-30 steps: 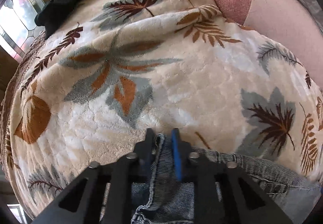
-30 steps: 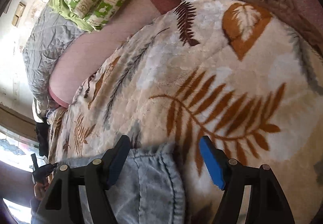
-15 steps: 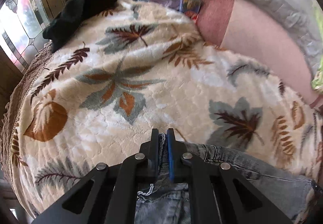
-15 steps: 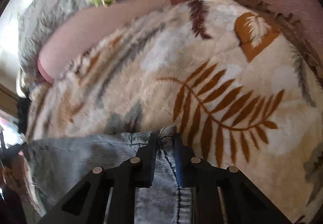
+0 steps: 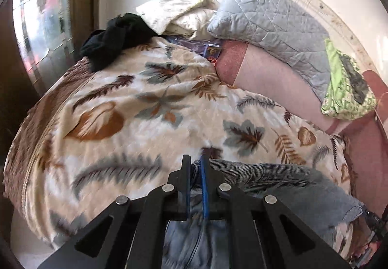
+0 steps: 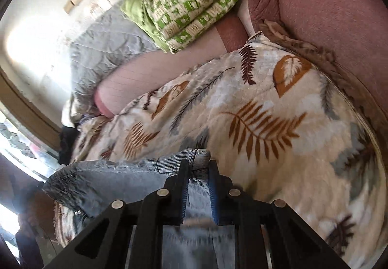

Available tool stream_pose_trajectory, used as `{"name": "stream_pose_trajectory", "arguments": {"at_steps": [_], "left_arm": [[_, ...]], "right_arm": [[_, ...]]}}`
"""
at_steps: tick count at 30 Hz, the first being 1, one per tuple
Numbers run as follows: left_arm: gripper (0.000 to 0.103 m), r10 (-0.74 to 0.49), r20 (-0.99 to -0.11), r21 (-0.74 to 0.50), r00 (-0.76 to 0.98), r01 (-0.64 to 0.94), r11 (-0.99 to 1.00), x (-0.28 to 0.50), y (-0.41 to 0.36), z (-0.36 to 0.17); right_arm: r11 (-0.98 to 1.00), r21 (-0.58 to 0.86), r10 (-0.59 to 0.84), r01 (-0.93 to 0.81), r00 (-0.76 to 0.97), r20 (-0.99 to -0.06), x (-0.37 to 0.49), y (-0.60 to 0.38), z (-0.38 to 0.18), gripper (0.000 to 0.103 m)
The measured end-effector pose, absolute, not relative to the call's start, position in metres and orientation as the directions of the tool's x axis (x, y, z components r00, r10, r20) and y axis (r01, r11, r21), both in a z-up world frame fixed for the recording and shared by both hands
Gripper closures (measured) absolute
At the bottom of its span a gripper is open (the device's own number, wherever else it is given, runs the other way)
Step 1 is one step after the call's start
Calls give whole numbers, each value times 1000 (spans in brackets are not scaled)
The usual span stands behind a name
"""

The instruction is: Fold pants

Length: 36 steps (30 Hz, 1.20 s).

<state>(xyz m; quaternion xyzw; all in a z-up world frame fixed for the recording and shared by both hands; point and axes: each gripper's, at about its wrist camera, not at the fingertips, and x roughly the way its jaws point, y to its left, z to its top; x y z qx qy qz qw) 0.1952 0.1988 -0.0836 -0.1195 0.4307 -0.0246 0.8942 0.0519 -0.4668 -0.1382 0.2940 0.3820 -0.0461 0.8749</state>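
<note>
Light blue denim pants (image 5: 278, 179) hang above a cream blanket with a leaf print (image 5: 135, 109). My left gripper (image 5: 195, 162) is shut on one end of the pants' top edge, with fabric pinched between its black and blue fingers. In the right wrist view my right gripper (image 6: 197, 164) is shut on the other end of the pants (image 6: 116, 176), a bunched fold poking out past the fingertips. The denim stretches between the two grippers and hangs down below them. The lower part of the pants is hidden under the gripper bodies.
A black garment (image 5: 114, 36) lies at the blanket's far left corner by a window. A grey quilted pillow (image 5: 271, 19), a cream pillow (image 5: 174, 14) and a green patterned quilt (image 6: 191, 2) sit at the head. A pink sheet (image 6: 145, 70) and a maroon cushion (image 6: 325, 9) border the blanket.
My right gripper closed on the pants' edge. Both grippers then rose and pulled back, lifting the denim off the blanket, so the pillows and wall came into view.
</note>
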Motion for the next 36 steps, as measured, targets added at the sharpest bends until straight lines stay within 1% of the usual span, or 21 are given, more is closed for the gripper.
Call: {"name": "stream_pose_trajectory", "arguments": {"at_steps": [5, 8, 11, 14, 15, 16, 18, 19, 20, 21, 22, 23, 25, 27, 30, 31, 32, 33, 34, 35, 36], "left_arm": [[95, -139, -766, -247, 627, -88, 965, 120, 234, -103], [95, -126, -795, -235, 593, -111, 966, 85, 249, -133], [95, -104, -840, -207, 532, -137, 969, 62, 254, -175], [93, -36, -891, -125, 453, -168, 978, 49, 252, -220], [90, -27, -900, -117, 434, -182, 976, 45, 254, -230], [90, -29, -906, -123, 422, -196, 973, 43, 257, -234], [90, -18, -906, -132, 422, -242, 961, 37, 266, -233], [90, -9, -897, -136, 443, -256, 957, 34, 271, -227], [90, 4, -885, -134, 466, -263, 955, 30, 274, -219], [90, 25, -872, -125, 490, -270, 955, 27, 277, -211], [89, 51, -858, -111, 511, -281, 953, 24, 277, -202], [89, 68, -843, -104, 533, -286, 953, 22, 277, -193], [89, 64, -818, -106, 572, -259, 960, 22, 267, -178], [88, 30, -801, -118, 598, -206, 972, 25, 249, -167], [86, -60, -780, -135, 623, -74, 988, 23, 205, -158], [85, -82, -777, -131, 624, -33, 991, 23, 189, -156], [80, -118, -773, -125, 623, 33, 992, 21, 167, -157], [73, -143, -770, -116, 622, 84, 990, 19, 148, -157], [70, -161, -768, -99, 620, 133, 986, 16, 130, -160], [65, -173, -765, -62, 621, 196, 979, 13, 105, -165], [65, -175, -765, -36, 620, 230, 972, 12, 90, -169]], "right_arm": [[819, 503, 172, 277, 717, -675, -13, -455, -140, 86], [816, 516, 205, 262, 702, -682, -47, -446, -153, 86], [822, 500, 234, 273, 638, -733, -69, -432, -182, 86], [821, 483, 269, 303, 542, -796, -80, -424, -217, 85], [821, 465, 273, 331, 488, -829, -82, -423, -229, 85], [820, 452, 276, 351, 450, -849, -82, -424, -237, 82], [812, 462, 294, 355, 435, -851, -81, -429, -237, 81], [816, 461, 282, 348, 456, -844, -82, -431, -231, 73], [823, 455, 260, 340, 487, -834, -81, -432, -221, 54], [829, 449, 236, 332, 521, -820, -78, -434, -210, 41], [831, 449, 223, 330, 541, -811, -77, -434, -204, 22], [829, 454, 198, 327, 587, -785, -73, -435, -194, 21], [839, 441, 156, 320, 635, -757, -60, -433, -184, 21], [855, 375, 85, 359, 616, -783, -30, -429, -183, 21], [841, 374, 105, 390, 562, -821, -1, -432, -205, 23], [839, 372, 114, 396, 542, -833, 5, -431, -213, 37], [845, 348, 111, 407, 502, -858, 12, -429, -223, 66], [853, 318, 95, 414, 476, -874, 14, -428, -230, 75], [864, 264, 49, 428, 451, -891, 17, -426, -235, 79], [870, 211, -10, 445, 445, -896, 17, -426, -238, 86], [867, 164, -68, 471, 438, -896, 17, -432, -240, 86]]}}
